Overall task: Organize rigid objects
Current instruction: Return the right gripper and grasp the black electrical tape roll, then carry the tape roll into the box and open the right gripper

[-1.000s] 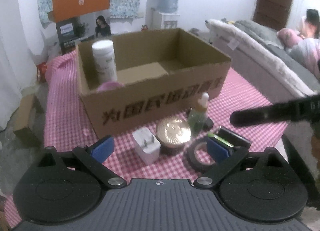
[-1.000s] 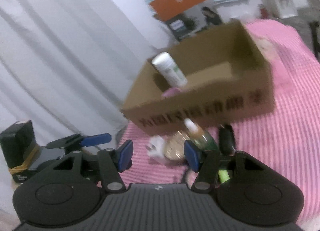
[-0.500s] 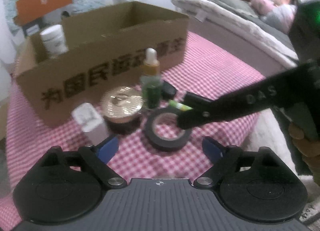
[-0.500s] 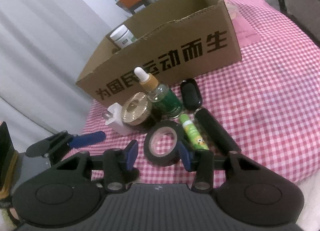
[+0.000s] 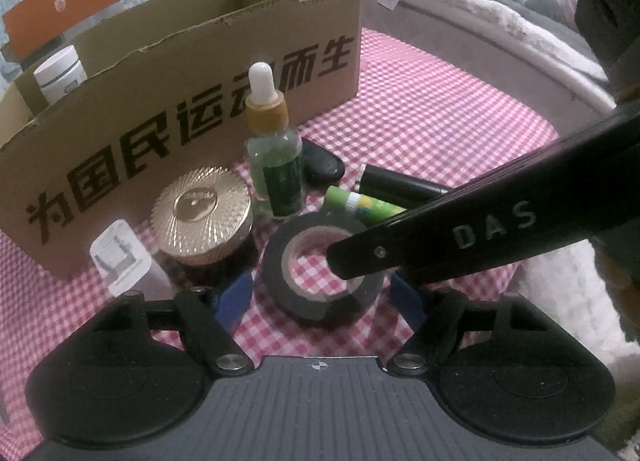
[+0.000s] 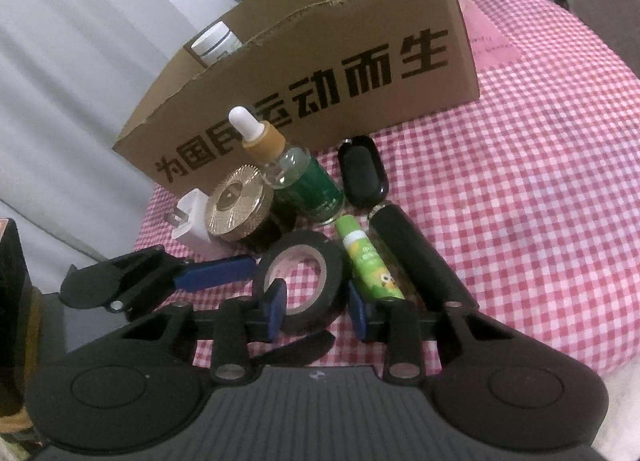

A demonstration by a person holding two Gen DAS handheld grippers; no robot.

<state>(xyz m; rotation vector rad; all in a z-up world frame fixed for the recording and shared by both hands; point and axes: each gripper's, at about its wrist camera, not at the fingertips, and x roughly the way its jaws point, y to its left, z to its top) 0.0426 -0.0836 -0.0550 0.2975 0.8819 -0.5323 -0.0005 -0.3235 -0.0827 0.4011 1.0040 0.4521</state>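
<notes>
A black tape roll (image 5: pixel 320 267) (image 6: pixel 300 281) lies flat on the pink checked cloth (image 5: pixel 440 109). My left gripper (image 5: pixel 322 297) is open, its blue pads either side of the roll's near edge. My right gripper (image 6: pixel 314 311) is open too; one finger is inside the roll's hole, the other outside its right wall. The right gripper's arm crosses the left wrist view (image 5: pixel 460 237). Behind stand a green dropper bottle (image 5: pixel 274 153) (image 6: pixel 296 177), a gold-lidded jar (image 5: pixel 202 217) (image 6: pixel 240 207) and a white charger (image 5: pixel 126 261) (image 6: pixel 188 223).
A green tube (image 6: pixel 370 261), a black cylinder (image 6: pixel 416 257) and a black fob (image 6: pixel 362 171) lie right of the roll. The open cardboard box (image 5: pixel 180 73) (image 6: pixel 320 73) stands behind, with a white bottle (image 5: pixel 60 73) inside. A bed (image 5: pixel 480 13) is at right.
Both grippers have come down and forward onto the tape roll. The right gripper's fingers now straddle the roll's near wall; the left gripper's pads flank the roll.
</notes>
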